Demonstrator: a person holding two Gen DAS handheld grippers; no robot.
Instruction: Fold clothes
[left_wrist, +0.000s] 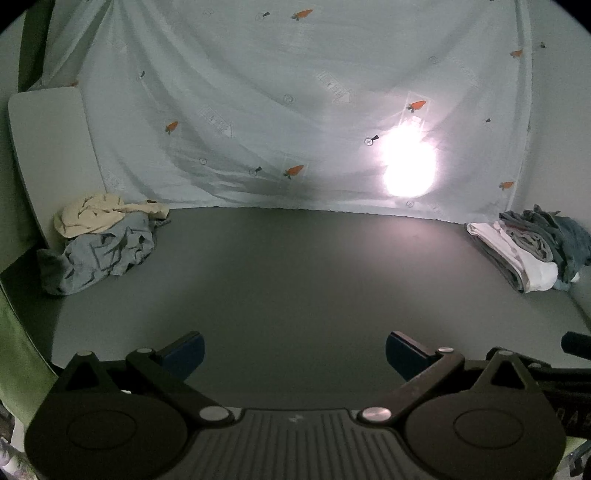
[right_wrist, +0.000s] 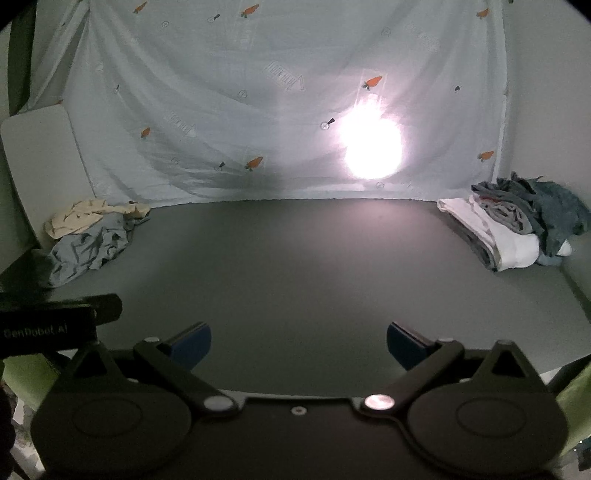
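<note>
- While both claws hang empty over the grey table (left_wrist: 295, 288), my left gripper (left_wrist: 294, 354) and right gripper (right_wrist: 299, 343) stand with jaws wide apart.
- Far left, the crumpled pile (left_wrist: 99, 251) waits: a blue-grey garment (right_wrist: 88, 251), soft and limp, I judge.
- On top lies a cream garment (left_wrist: 92, 214), light; I'd pinch a hem edge.
- Far right sits the folded stack (right_wrist: 509, 229).

White lettering "GenRobot.AI" stands on the black left tongs' body (right_wrist: 48, 328) at the right-wrist view's left edge; the hanging sheet's (right_wrist: 280, 79) printed words are illegible.
</note>
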